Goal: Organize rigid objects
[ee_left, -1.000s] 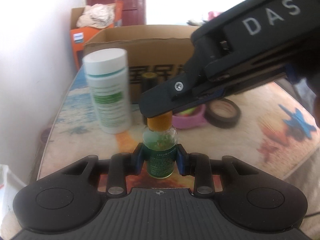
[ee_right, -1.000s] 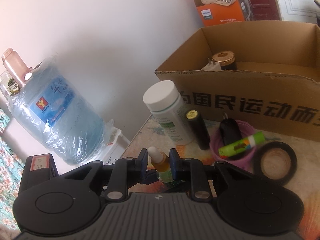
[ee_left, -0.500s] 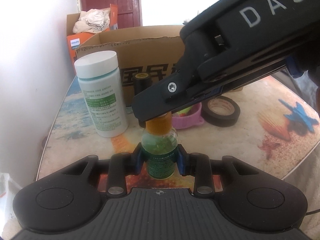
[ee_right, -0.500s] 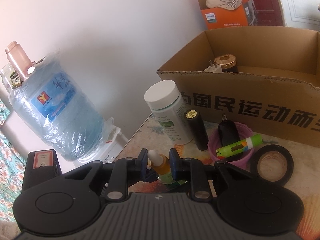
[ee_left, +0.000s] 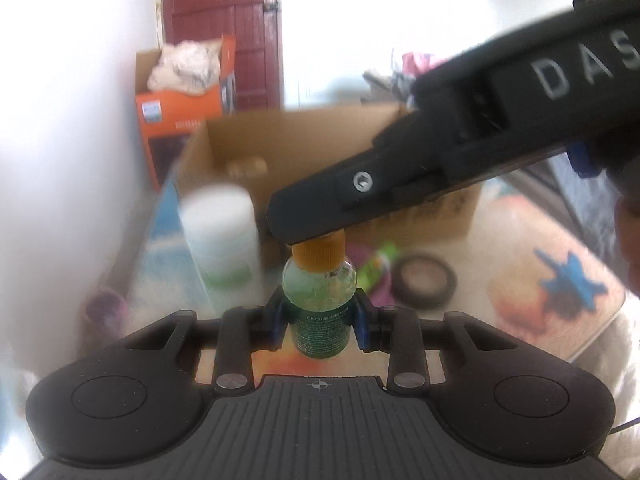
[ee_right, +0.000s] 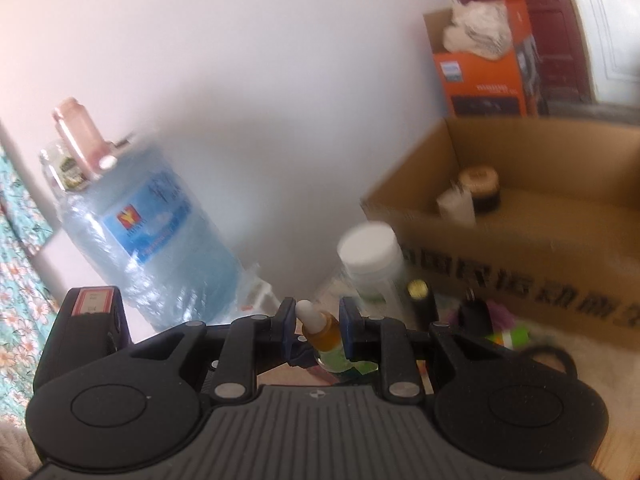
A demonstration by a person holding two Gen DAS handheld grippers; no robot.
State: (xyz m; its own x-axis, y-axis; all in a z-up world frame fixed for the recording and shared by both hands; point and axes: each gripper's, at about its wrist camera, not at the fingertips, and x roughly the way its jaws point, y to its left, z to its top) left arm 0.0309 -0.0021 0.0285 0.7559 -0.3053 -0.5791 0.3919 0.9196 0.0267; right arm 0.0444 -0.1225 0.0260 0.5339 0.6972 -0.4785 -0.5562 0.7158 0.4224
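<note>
While both tongs clamp one small green dropper bottle [ee_left: 319, 312], the left tongs [ee_left: 319, 322] grip its body. Right tongs [ee_right: 317, 326] pinch its orange cap. Beyond them, an open cardboard box [ee_right: 516, 216] holds a dark jar [ee_right: 479, 188].

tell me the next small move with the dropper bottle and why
Probably carry the dropper bottle across to the open cardboard box. The left gripper clamps its body, the right gripper pinches its orange cap, and it appears clear of the table.

Box [ee_left: 320, 152], white jar [ee_left: 220, 248], tape ring [ee_left: 424, 280] — motion-blurred; box lettering [ee_right: 560, 292] unreadable; dropper tip hidden behind right gripper [ee_left: 460, 176] — left view.
</note>
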